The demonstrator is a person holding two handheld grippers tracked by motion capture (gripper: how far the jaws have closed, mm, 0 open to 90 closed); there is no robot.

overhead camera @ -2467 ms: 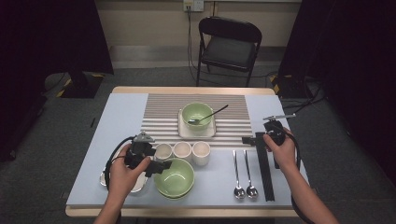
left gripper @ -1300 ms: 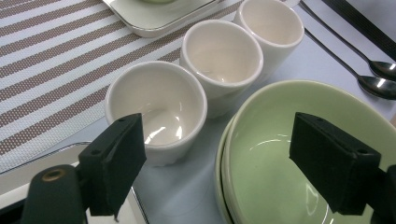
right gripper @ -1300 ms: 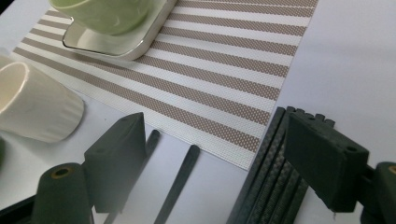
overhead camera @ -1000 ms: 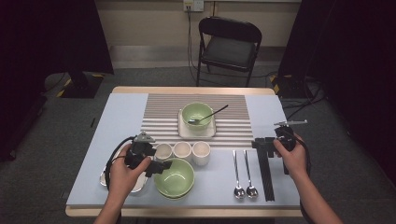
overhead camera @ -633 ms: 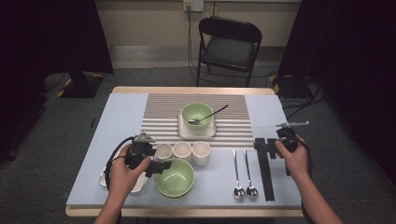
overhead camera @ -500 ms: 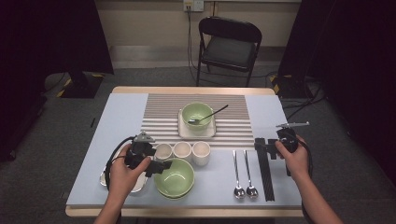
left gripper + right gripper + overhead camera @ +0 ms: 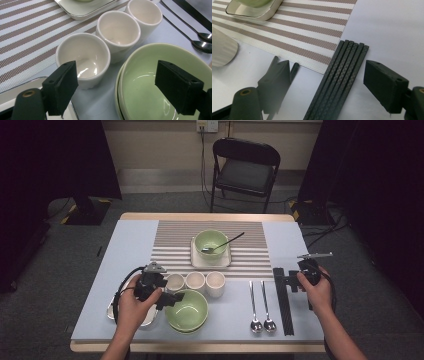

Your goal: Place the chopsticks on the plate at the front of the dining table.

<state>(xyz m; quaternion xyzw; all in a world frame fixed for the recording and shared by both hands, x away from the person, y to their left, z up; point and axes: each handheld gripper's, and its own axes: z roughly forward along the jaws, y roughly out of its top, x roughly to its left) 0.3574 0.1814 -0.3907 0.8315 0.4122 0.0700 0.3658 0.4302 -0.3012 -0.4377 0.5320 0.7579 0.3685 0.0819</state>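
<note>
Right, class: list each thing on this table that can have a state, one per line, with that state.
Left gripper: open, holds nothing.
Right gripper: open, over the chopsticks.
Three cups: upright, empty.
Near green bowl: empty.
Far green bowl: holds a spoon.
Two spoons: lying flat.

no readable text, labels, brands or numbers anywhere: bowls, cups, spoons, chopsticks, placemat and counter are all unmarked, and both grippers carry no legible markings
</note>
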